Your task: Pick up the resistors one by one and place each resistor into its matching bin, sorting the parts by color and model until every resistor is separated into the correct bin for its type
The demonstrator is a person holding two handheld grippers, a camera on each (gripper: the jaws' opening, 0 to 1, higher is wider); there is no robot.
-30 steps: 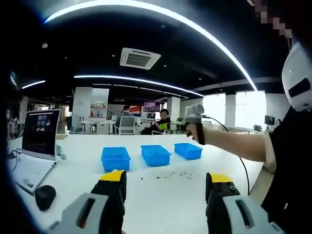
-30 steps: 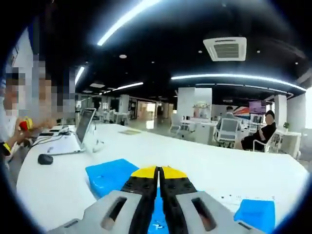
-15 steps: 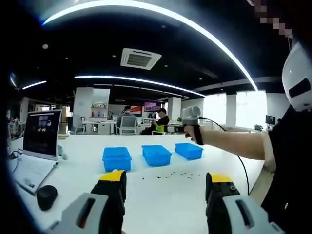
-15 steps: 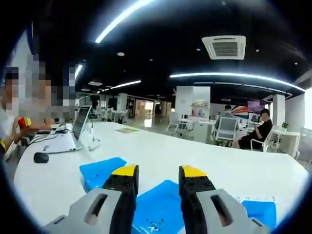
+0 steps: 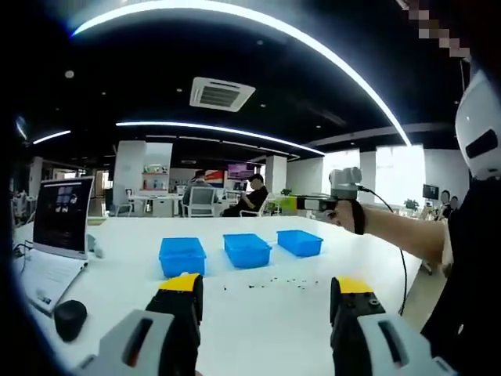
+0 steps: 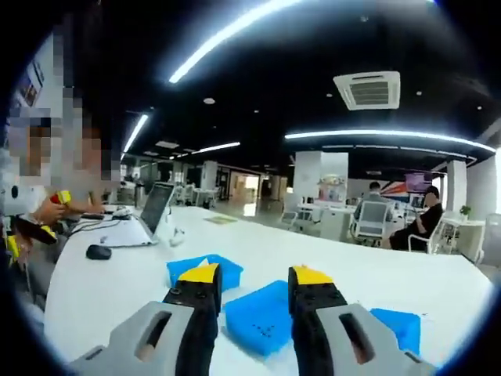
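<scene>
Three blue bins stand in a row on the white table (image 5: 258, 313): left bin (image 5: 182, 256), middle bin (image 5: 247, 249), right bin (image 5: 300, 243). Small dark resistors (image 5: 270, 283) lie scattered in front of them. My left gripper (image 5: 264, 291) hangs open and empty over the near part of the table. My right gripper (image 5: 307, 203) is held up above and beyond the right bin, on an outstretched arm. In the right gripper view my right gripper (image 6: 252, 282) stands open and empty above the middle bin (image 6: 262, 317), which holds a few small parts. The other bins (image 6: 205, 270) (image 6: 397, 327) flank it.
An open laptop (image 5: 56, 235) and a black mouse (image 5: 69, 318) sit at the table's left end. A person (image 6: 39, 196) sits at the table beside the laptop (image 6: 149, 221) and mouse (image 6: 99, 251). More people sit on office chairs beyond the table.
My right gripper went from shut to open over the middle bin, then lifted and swung right. The left gripper stayed open and hardly moved.
</scene>
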